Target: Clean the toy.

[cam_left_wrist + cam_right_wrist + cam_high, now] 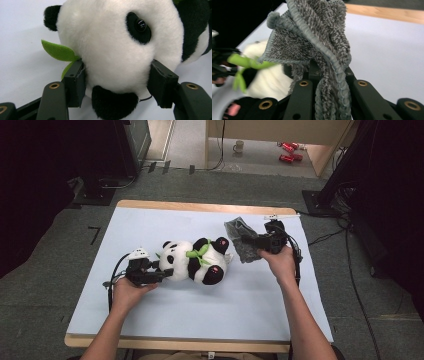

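A stuffed panda (196, 261) lies on its side near the middle of the pale blue tabletop (250, 305), head toward my left, pink-soled feet toward my right, a green felt leaf collar (197, 252) at its neck. My left gripper (150, 272) has the head: in the left gripper view its jaws stand fairly wide and press into the white plush on either side of the face (117, 50), one pad just below a green leaf (58, 51), the other under the black eye patch (138, 27). The black ear (113, 105) sits between the jaws at the bottom of that view.

Just right of the panda's feet, a grey terry cloth (241, 240) is bunched up off the tabletop in my right gripper (260, 241). In the right gripper view the jaws are nearly together, pinching a fold of the cloth (322, 47) that stands up above them with its stitched edge curling over; the panda (269, 80) shows blurred behind and to the left. From above, the cloth is close to the panda's legs, and I cannot tell whether the two touch.

My forearms come in from the near edge. Beyond the tabletop's wooden far rim (200, 206), on the floor, stand a mug (239, 146) and some red cans (289, 151), well apart from the work.
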